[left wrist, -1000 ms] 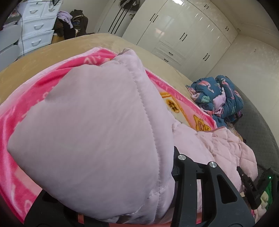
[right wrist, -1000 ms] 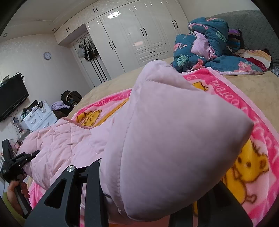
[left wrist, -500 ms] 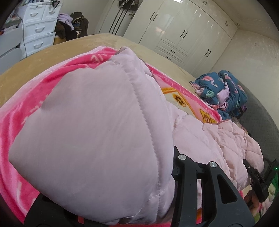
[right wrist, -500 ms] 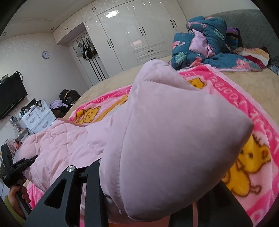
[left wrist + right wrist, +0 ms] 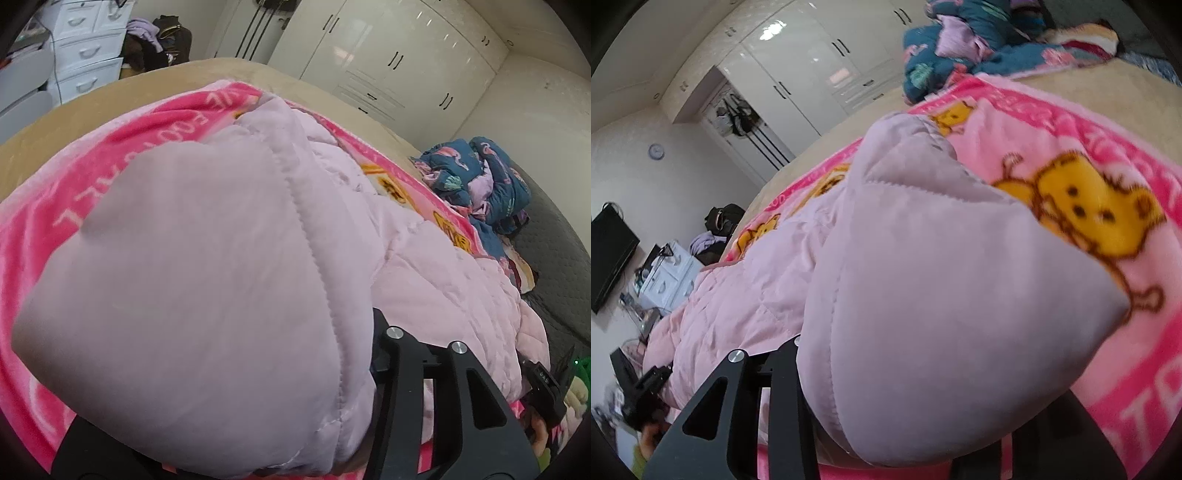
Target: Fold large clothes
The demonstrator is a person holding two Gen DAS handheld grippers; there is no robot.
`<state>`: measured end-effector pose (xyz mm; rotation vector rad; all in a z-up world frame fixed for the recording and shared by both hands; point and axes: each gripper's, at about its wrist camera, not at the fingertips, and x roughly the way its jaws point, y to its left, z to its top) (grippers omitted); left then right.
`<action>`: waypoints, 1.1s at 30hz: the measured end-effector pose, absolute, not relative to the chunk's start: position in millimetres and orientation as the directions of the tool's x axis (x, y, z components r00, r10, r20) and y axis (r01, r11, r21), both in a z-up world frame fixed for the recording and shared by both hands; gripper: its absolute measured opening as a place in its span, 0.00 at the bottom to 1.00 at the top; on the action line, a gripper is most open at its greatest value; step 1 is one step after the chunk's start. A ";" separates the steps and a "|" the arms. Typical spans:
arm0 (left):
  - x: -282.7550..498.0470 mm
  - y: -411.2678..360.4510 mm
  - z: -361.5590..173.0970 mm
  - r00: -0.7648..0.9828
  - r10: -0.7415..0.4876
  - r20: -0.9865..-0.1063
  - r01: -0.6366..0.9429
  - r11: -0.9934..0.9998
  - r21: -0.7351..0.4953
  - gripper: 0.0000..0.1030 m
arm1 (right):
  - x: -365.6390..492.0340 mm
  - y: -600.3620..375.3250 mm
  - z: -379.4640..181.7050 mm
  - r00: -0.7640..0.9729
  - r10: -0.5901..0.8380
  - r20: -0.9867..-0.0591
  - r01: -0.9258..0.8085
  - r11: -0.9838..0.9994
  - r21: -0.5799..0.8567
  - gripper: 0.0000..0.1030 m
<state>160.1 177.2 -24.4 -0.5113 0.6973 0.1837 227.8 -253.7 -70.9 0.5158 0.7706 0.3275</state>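
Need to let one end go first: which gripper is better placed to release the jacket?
Left, probably. The left gripper has jaws opening around a jacket fold lying low over the blanket, in a sharp view; the right gripper is opening, but its view is blurred.

The pink blanket [image 5: 122, 162] bears pale lettering, only partly legible: "FOOTBALL".

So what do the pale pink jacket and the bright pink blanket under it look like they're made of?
The pale pink jacket looks like padded, quilted synthetic fabric with a smooth matte shell: stitched seams and puffy panels show. The bright pink blanket looks like soft printed fleece or plush, with a fuzzy nap, yellow cartoon figures and lettering. The exact fibre of either can't be told.
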 end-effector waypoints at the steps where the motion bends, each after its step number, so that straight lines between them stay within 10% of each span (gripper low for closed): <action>1: 160.2 177.1 -25.2 0.756 -0.005 -0.654 -0.328 0.862 -0.386 0.42 | 228.5 -253.9 -72.0 0.672 0.460 -0.580 -0.086 0.826 0.556 0.37; 18: 149.9 181.2 -33.9 0.746 -0.012 -0.666 -0.343 0.850 -0.399 0.50 | 204.5 -264.1 -65.7 0.641 0.471 -0.607 0.007 0.786 0.618 0.90; 24: 144.1 182.4 -33.0 0.733 -0.009 -0.680 -0.358 0.846 -0.396 0.61 | 201.4 -264.8 -65.1 0.641 0.452 -0.620 0.028 0.793 0.608 0.94; 28: 134.9 184.6 -28.4 0.720 0.020 -0.694 -0.388 0.840 -0.379 0.89 | 196.0 -266.6 -62.2 0.646 0.443 -0.621 0.037 0.795 0.606 0.95; 33: 118.3 184.2 -19.1 0.707 0.041 -0.706 -0.391 0.854 -0.343 0.91 | 191.7 -270.3 -60.0 0.650 0.438 -0.621 0.033 0.800 0.599 0.96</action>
